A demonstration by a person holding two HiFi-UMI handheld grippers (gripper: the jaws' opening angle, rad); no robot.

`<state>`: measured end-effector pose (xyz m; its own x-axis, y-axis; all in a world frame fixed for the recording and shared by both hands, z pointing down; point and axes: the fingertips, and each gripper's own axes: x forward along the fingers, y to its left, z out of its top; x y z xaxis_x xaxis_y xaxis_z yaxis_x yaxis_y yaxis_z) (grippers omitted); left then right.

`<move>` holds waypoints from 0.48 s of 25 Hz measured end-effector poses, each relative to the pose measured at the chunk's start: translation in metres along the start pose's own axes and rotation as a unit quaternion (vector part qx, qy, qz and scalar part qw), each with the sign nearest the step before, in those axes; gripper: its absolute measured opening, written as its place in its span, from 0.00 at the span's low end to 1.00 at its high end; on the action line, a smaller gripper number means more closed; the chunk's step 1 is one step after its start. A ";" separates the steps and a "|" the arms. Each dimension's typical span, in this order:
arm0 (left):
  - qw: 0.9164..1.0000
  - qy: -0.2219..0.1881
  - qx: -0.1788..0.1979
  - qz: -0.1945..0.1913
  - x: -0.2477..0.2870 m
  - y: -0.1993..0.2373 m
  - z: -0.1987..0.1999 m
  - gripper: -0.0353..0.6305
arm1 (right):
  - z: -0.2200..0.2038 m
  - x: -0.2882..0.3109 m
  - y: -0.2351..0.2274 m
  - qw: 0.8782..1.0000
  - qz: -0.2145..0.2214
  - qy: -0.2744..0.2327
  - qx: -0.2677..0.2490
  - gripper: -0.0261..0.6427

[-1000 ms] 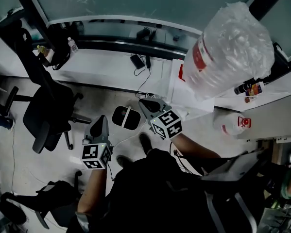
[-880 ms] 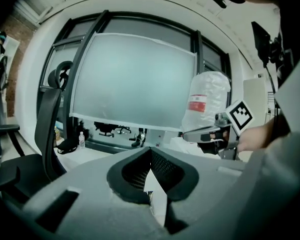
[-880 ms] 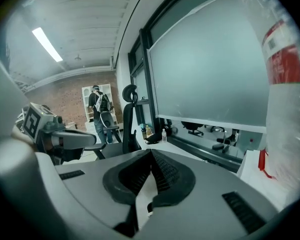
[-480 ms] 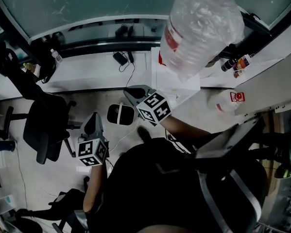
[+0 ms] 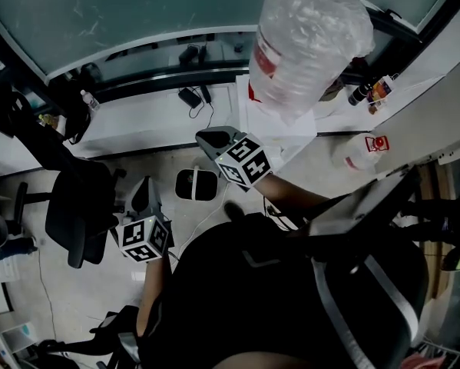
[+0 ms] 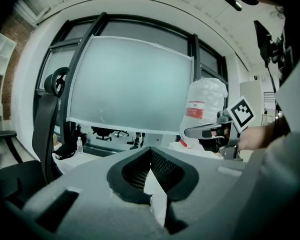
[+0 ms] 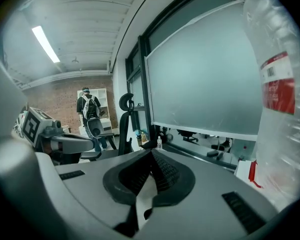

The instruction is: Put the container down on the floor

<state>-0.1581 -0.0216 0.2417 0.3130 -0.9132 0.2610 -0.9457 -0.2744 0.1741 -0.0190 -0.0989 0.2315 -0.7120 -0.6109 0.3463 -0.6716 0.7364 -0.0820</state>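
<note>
Left gripper (image 5: 141,191) and right gripper (image 5: 208,139) grip nothing, jaws pressed together, the clear container (image 5: 310,44) near the right one.

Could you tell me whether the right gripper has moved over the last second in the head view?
Yes. Judged against the round black thing on the floor, the right gripper has shifted up the picture.

Left tool (image 5: 140,189) and right tool (image 5: 207,138) closed, empty.
</note>
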 end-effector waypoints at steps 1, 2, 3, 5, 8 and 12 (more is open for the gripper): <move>1.000 0.000 0.002 -0.003 0.000 -0.001 0.001 0.07 | 0.002 0.001 0.000 1.000 -0.001 -0.001 0.002 0.05; 1.000 -0.001 0.003 -0.005 0.000 -0.001 0.001 0.07 | 0.002 0.002 0.000 1.000 -0.001 -0.002 0.005 0.05; 1.000 0.000 0.003 -0.007 -0.001 -0.001 0.001 0.07 | 0.003 0.002 0.001 1.000 -0.002 -0.003 0.007 0.05; 1.000 0.001 0.002 -0.008 0.000 0.000 0.000 0.07 | 0.002 0.003 0.002 1.000 -0.002 -0.004 0.010 0.05; 1.000 0.003 0.003 -0.012 0.001 -0.001 0.000 0.07 | 0.000 0.004 0.003 1.000 -0.003 -0.003 0.006 0.05; 1.000 0.003 0.005 -0.018 0.004 -0.004 0.001 0.07 | 0.000 0.003 0.001 1.000 -0.006 -0.001 0.002 0.05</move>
<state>-0.1534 -0.0243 0.2407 0.3481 -0.9003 0.2611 -0.9345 -0.3111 0.1733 -0.0223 -0.1000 0.2324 -0.7049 -0.6195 0.3455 -0.6801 0.7286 -0.0812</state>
